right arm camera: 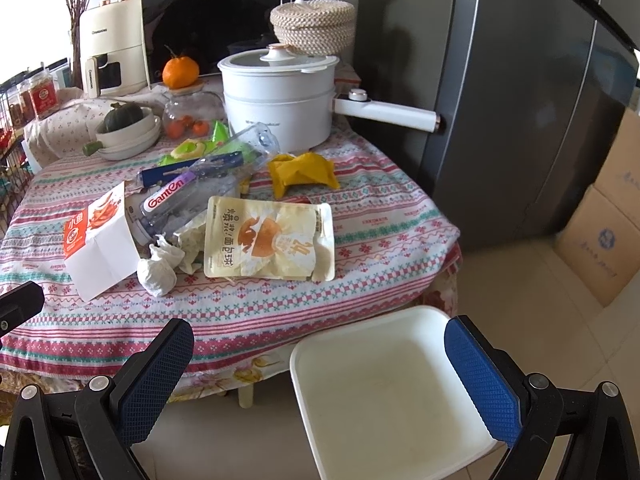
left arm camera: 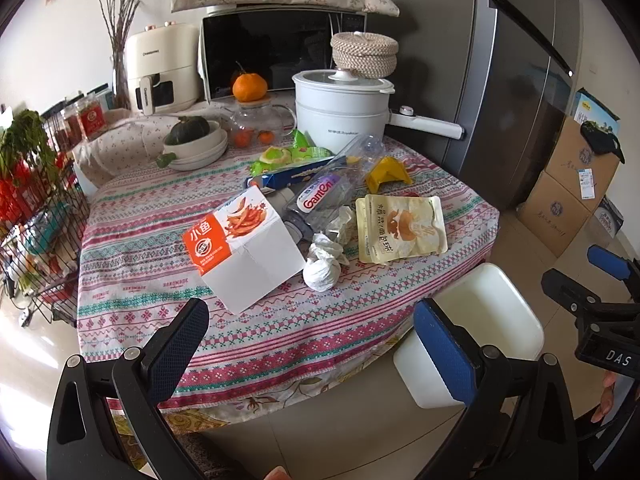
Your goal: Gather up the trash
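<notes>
Trash lies in a heap on the patterned tablecloth (left arm camera: 132, 280): an orange-and-white snack box (left arm camera: 240, 248) (right arm camera: 100, 240), a crumpled white tissue (left arm camera: 322, 268) (right arm camera: 158, 274), a clear plastic bottle (left arm camera: 324, 196) (right arm camera: 200, 192), a cream snack pouch (left arm camera: 402, 228) (right arm camera: 268, 238), a yellow wrapper (left arm camera: 386, 174) (right arm camera: 302, 172) and green wrappers (left arm camera: 296, 154). An empty white bin (left arm camera: 480, 320) (right arm camera: 384, 396) stands on the floor by the table's near right corner. My left gripper (left arm camera: 312, 344) is open, short of the table's near edge. My right gripper (right arm camera: 320, 376) is open above the bin.
At the back of the table stand a white electric pot (left arm camera: 340, 108), a microwave (left arm camera: 280, 48), an air fryer (left arm camera: 160, 68), a glass jar with an orange on it (left arm camera: 250, 116) and bowls holding a squash (left arm camera: 196, 140). A wire rack (left arm camera: 36, 220) is left, a grey fridge (left arm camera: 512, 80) and cardboard boxes (left arm camera: 568, 192) right.
</notes>
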`<state>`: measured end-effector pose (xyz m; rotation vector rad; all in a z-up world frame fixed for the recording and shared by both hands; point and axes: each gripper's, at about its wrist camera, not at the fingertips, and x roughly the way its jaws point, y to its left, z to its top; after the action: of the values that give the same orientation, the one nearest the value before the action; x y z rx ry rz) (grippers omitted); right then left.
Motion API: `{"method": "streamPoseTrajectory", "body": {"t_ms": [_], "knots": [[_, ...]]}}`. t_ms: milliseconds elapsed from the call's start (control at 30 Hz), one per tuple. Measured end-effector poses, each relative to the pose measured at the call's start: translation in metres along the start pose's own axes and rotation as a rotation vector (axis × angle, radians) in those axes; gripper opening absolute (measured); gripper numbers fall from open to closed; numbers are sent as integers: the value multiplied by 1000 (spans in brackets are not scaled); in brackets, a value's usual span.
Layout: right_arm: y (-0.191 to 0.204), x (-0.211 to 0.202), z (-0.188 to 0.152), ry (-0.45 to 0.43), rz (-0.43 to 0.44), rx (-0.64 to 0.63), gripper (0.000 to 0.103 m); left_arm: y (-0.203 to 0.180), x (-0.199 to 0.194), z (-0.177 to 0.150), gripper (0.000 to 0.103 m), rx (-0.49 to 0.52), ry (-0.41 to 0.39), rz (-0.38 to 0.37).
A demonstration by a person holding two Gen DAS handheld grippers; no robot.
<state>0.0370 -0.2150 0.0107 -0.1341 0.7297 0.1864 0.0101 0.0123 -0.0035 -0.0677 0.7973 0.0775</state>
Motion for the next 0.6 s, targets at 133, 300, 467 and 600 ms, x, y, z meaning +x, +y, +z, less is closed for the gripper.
{"method": "streamPoseTrajectory", "body": {"t_ms": [133,300,467,600], "knots": [[-5,10,9,54,62,21,103,17,20,7,103,-10,83,-52],[-14,28,28,138,109,50,103,33,46,21,103,54,161,-15],[-7,55,52,237,149,29,103,69,77,42,103,-75,244,-23],[-2,75,59,241,161,39,103,97,114,46,103,-167,274,11]]}}
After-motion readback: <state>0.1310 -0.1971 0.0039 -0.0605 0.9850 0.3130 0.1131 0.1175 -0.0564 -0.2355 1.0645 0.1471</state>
